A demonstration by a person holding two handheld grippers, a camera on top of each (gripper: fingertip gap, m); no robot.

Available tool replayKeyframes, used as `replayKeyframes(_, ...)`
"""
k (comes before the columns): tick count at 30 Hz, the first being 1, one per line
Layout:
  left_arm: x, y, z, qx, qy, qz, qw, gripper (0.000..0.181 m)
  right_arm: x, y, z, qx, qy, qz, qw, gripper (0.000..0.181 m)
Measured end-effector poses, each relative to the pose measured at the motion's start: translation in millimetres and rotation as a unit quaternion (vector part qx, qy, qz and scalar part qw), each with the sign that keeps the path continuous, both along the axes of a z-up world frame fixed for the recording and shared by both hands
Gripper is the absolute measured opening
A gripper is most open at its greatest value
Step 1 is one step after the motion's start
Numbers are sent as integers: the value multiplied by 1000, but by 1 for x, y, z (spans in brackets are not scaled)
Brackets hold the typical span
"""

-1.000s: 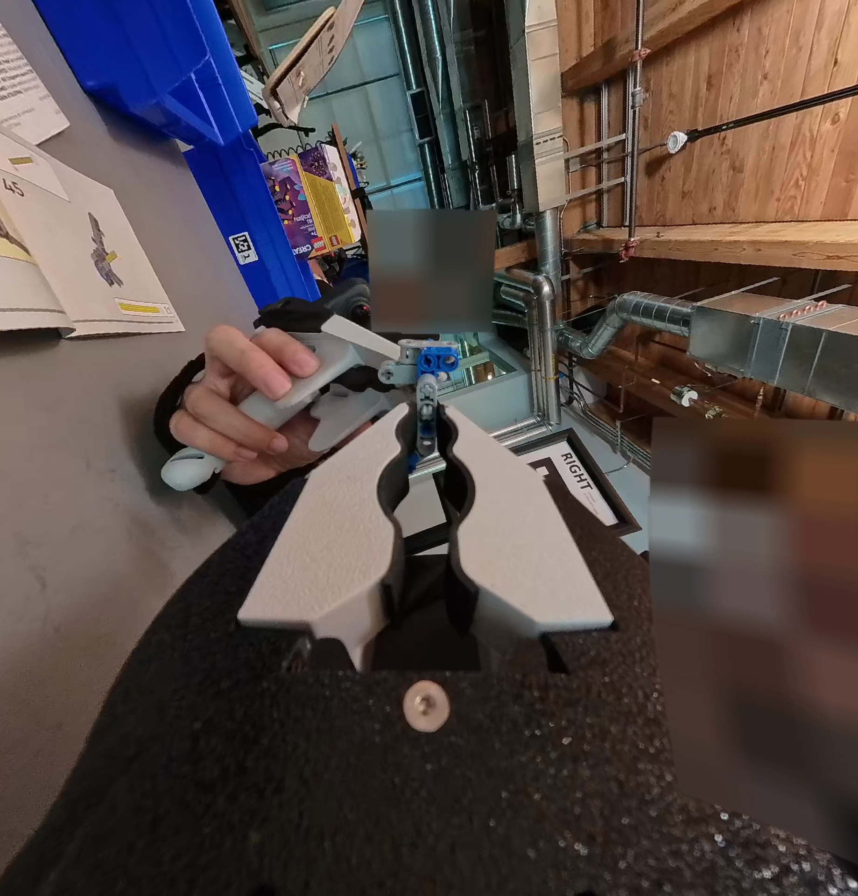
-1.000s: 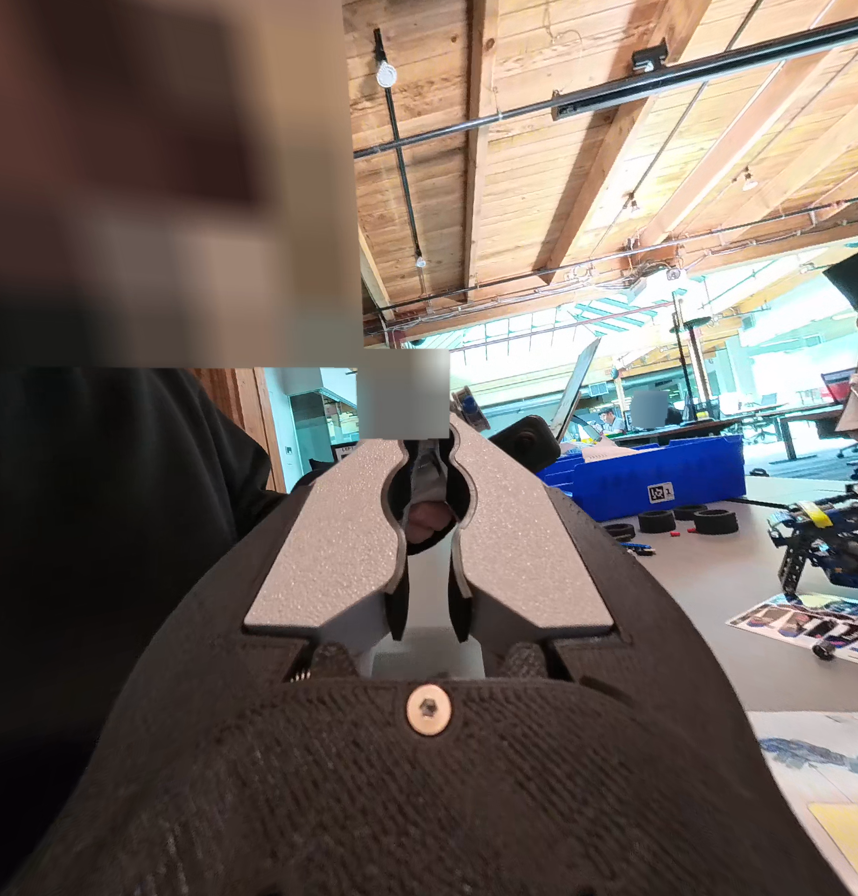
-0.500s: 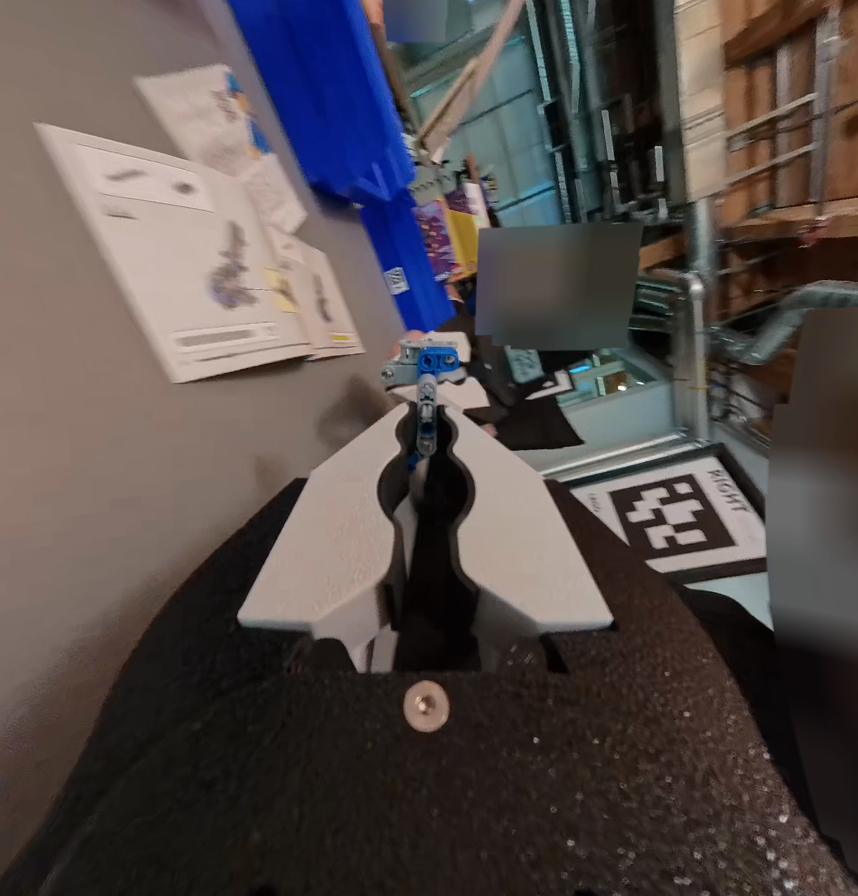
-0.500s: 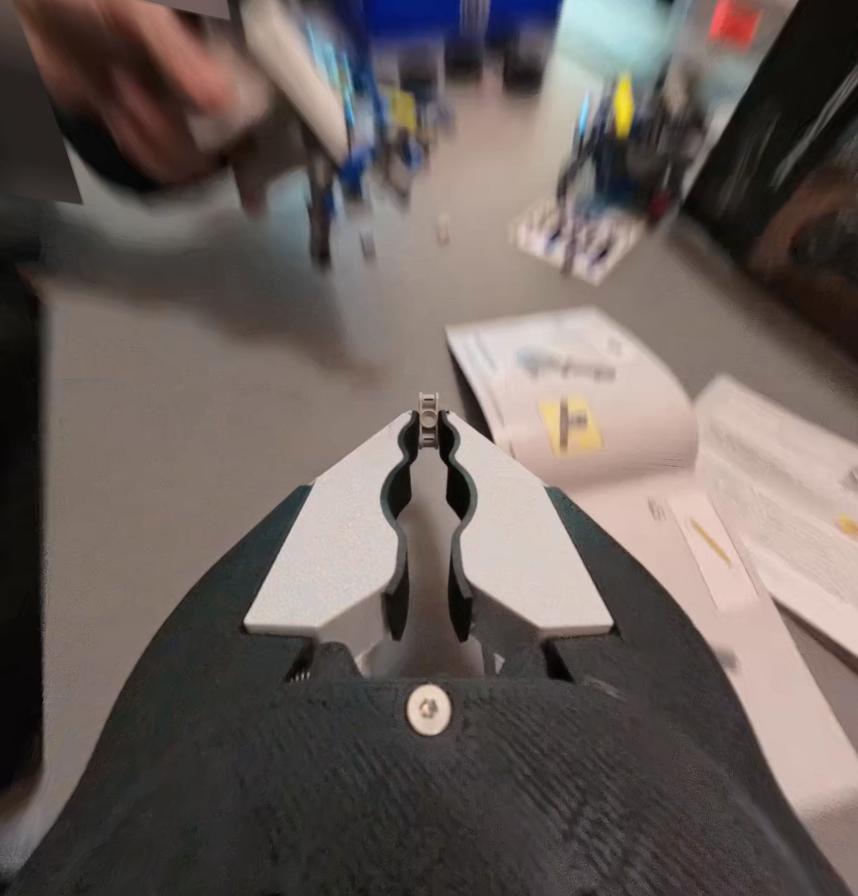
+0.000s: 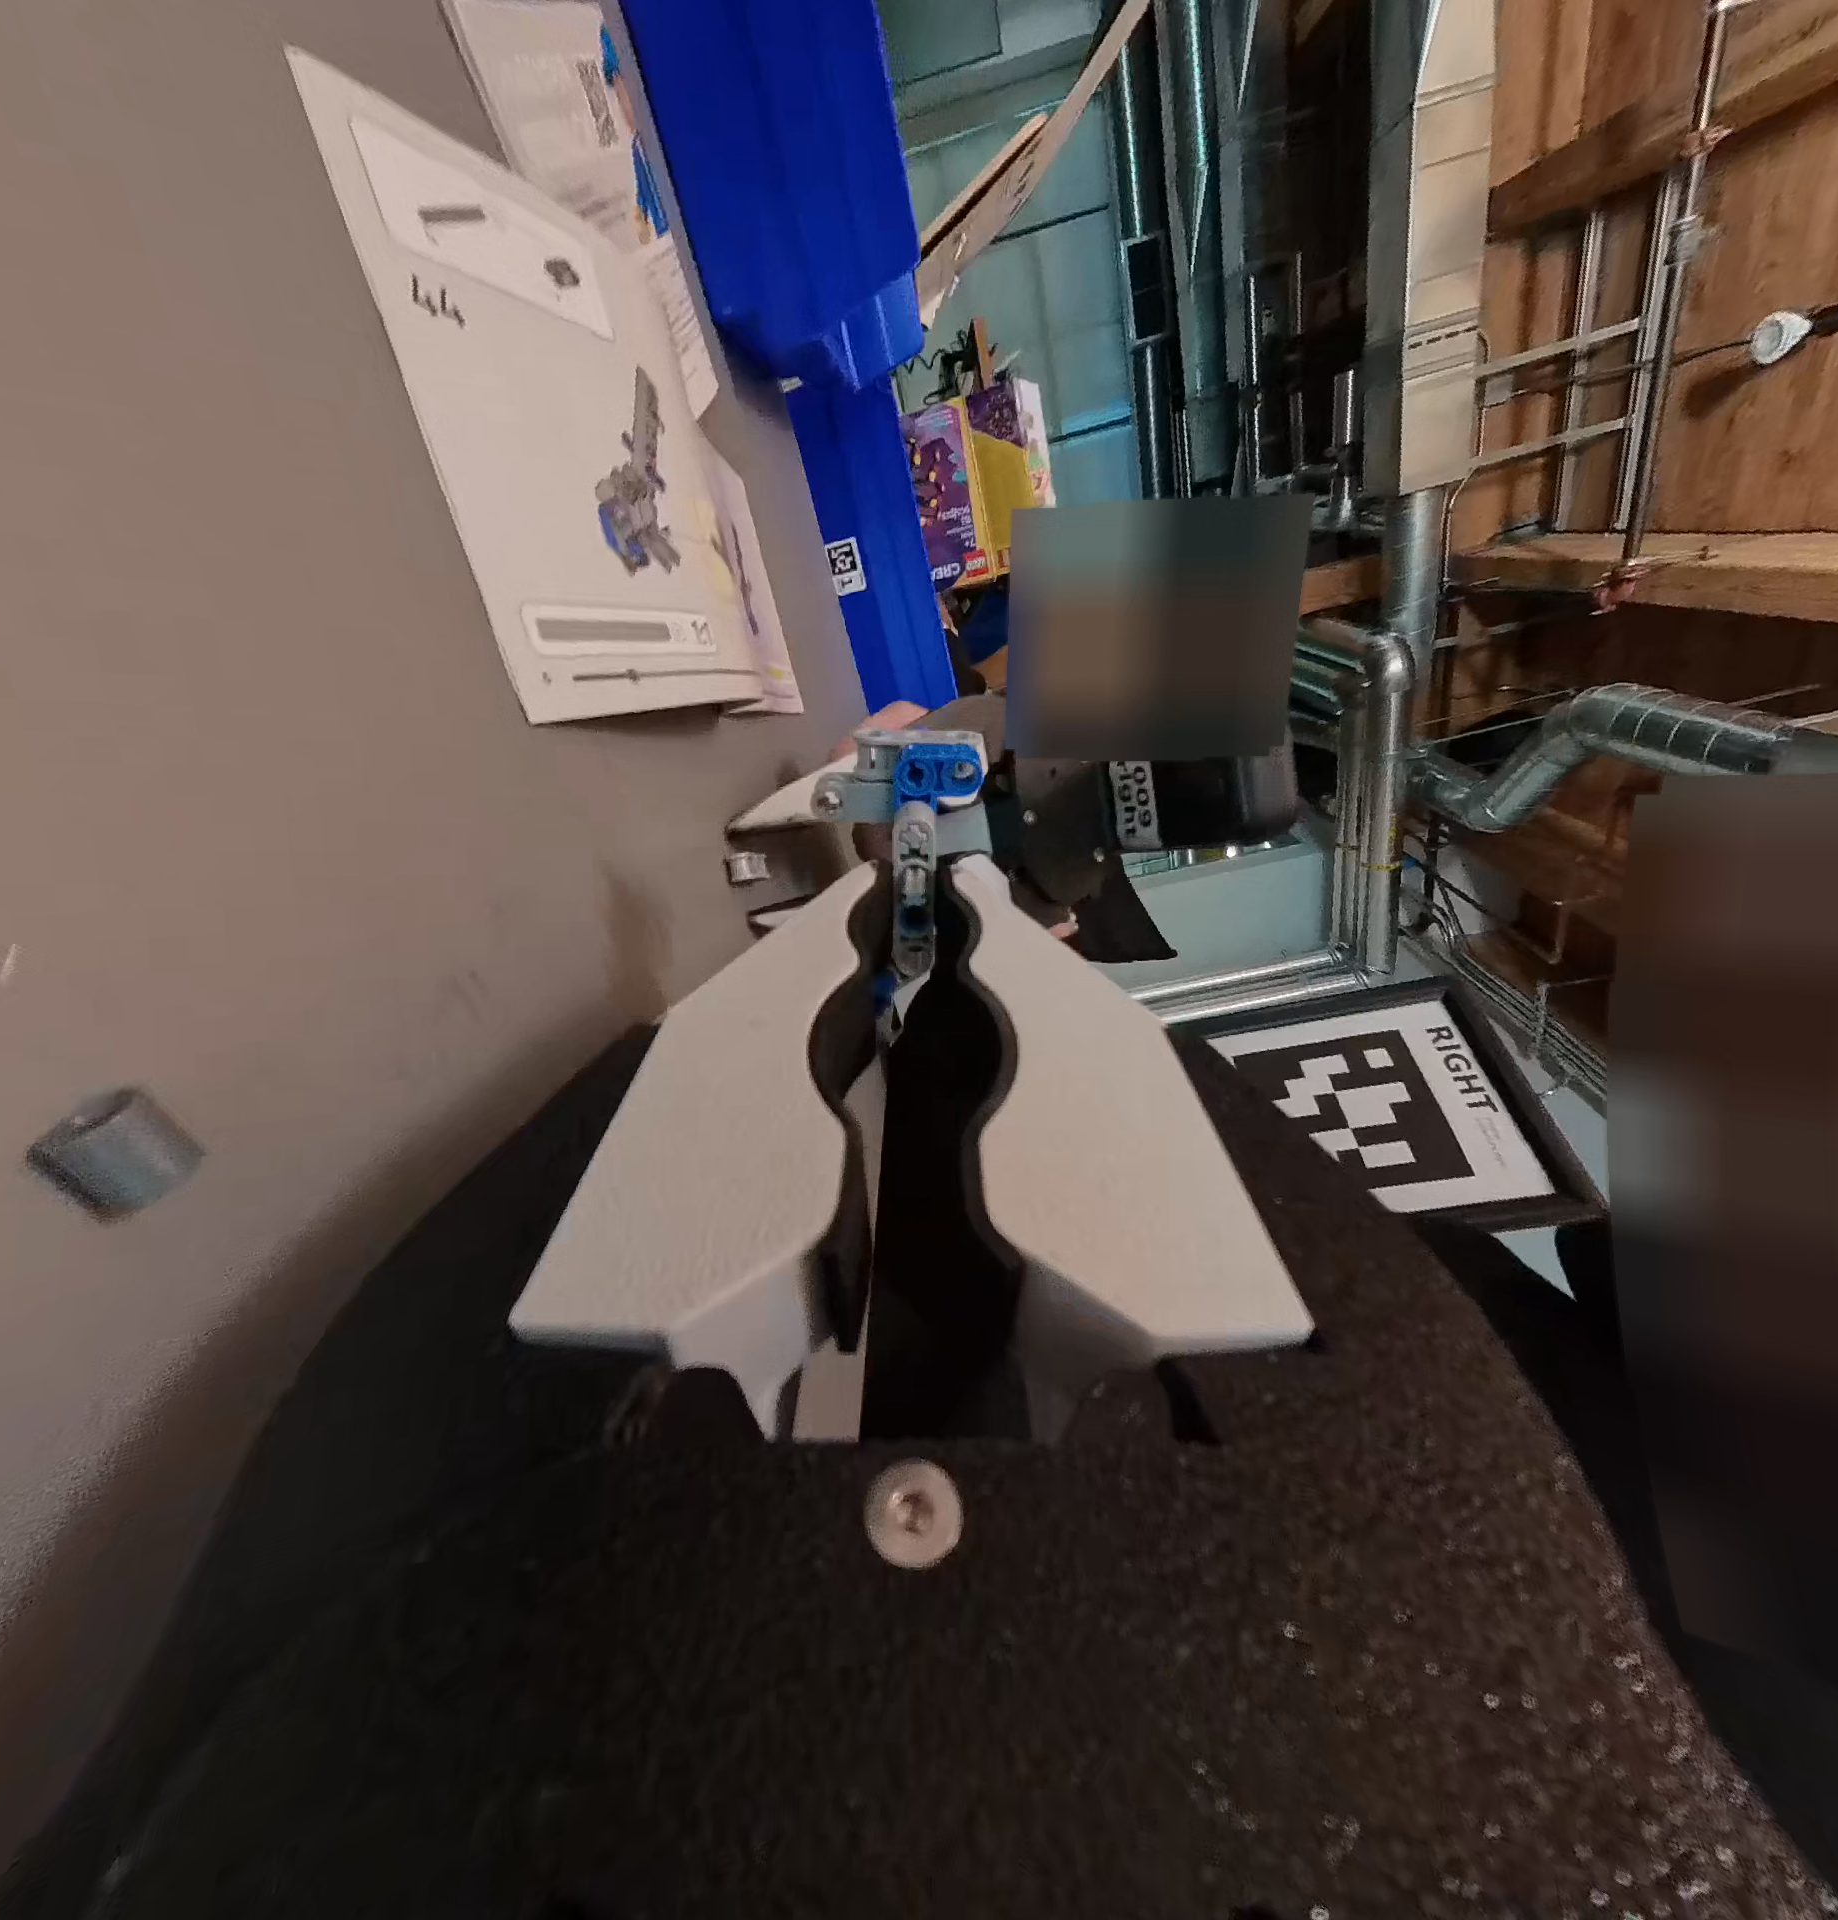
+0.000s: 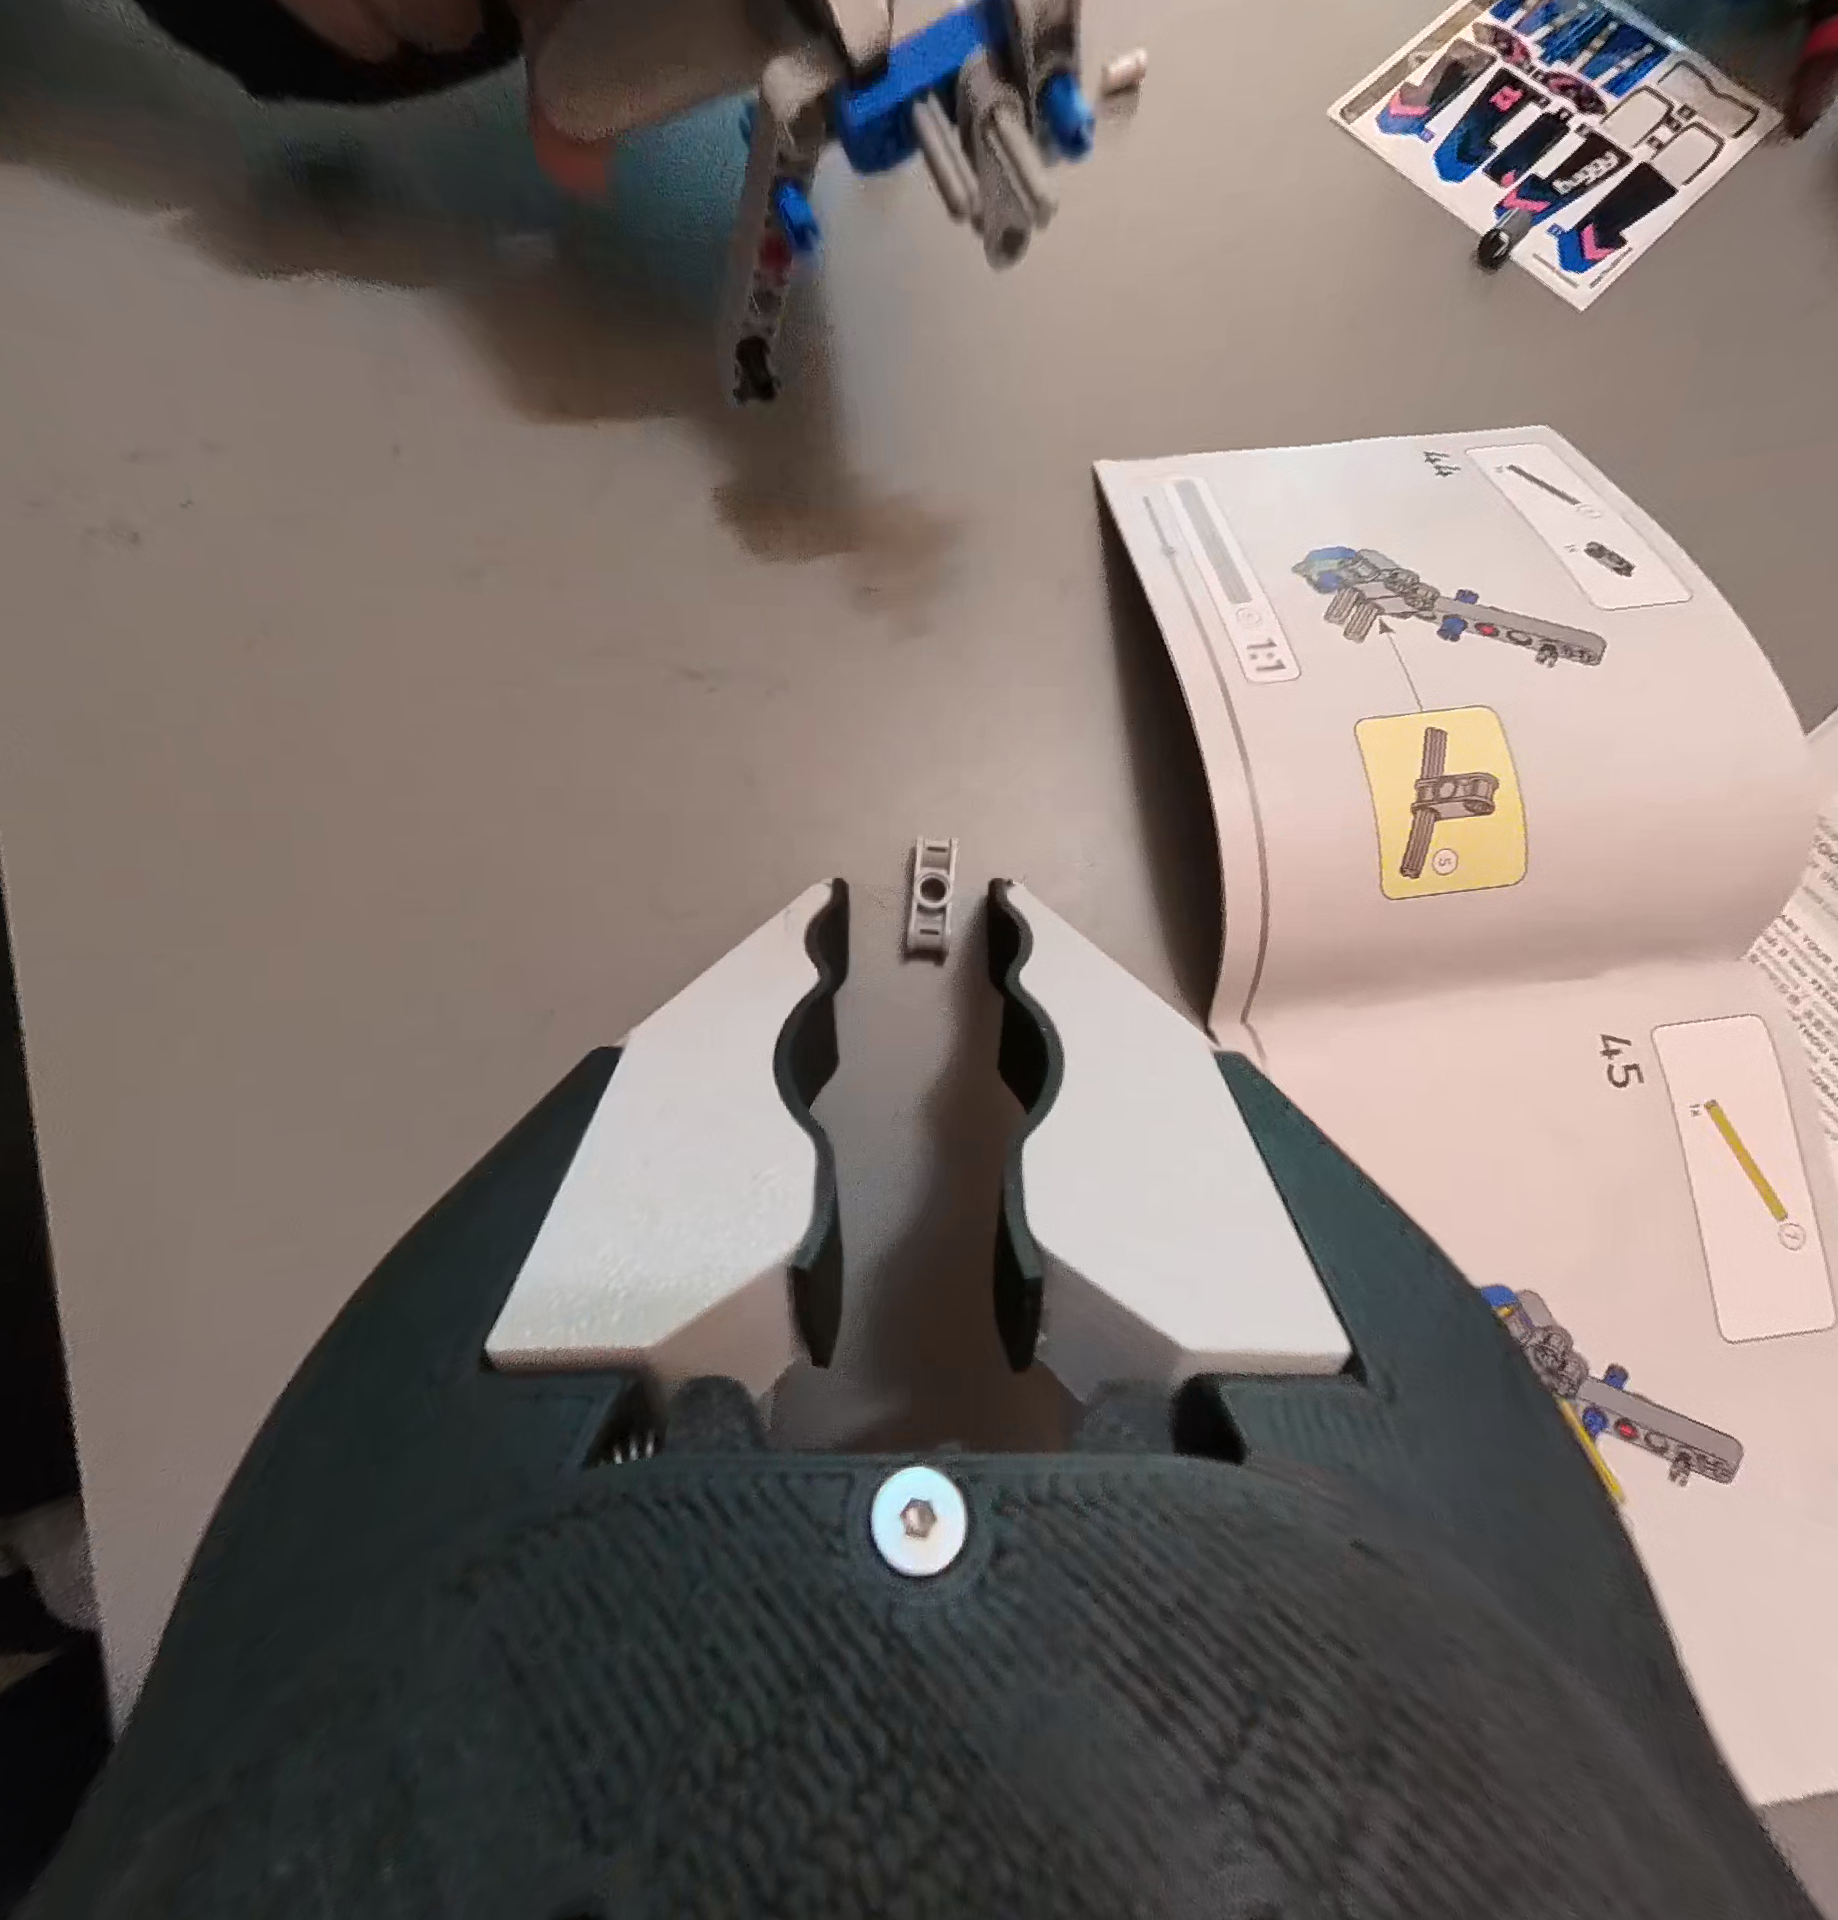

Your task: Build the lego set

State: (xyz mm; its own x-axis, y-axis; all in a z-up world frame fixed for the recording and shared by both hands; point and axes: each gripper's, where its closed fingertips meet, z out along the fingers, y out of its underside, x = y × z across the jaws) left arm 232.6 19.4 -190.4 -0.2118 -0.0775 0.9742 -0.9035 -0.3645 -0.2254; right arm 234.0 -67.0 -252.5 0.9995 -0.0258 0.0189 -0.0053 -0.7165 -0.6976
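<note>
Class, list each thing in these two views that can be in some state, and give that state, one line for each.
Left gripper: jaws shut on the blue and grey lego assembly, held up off the table.
Right gripper: jaws open, either side of the small grey piece.
Small grey piece: lying flat on the grey table, not gripped.
Instruction booklet: open, lying on the table.
Sticker sheet: lying flat on the table.

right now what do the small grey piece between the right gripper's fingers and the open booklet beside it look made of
Small grey connector piece: looks like moulded hard plastic, matte with a slight sheen, with crisp edges and a clean round hole. Instruction booklet: looks like thin printed paper, semi-gloss; its pages curl and bow off the table.
</note>
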Motion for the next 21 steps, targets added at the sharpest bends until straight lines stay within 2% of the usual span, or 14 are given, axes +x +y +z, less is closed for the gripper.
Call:
replayKeyframes(3,-2,-4,-10,-4,12,-3,1000,5,3,-2,9,21,-5,-9,1000,26)
replayKeyframes(6,0,-4,-16,-5,18,0,1000,5,2,3,16,60,36,-20,997,24)
replayKeyframes(12,1,-3,-21,16,13,5,1000,5,12,2,0,33,43,-41,998,20)
replayKeyframes(21,0,-5,-21,7,20,-13,1000,5,12,2,1,51,77,-39,995,20)
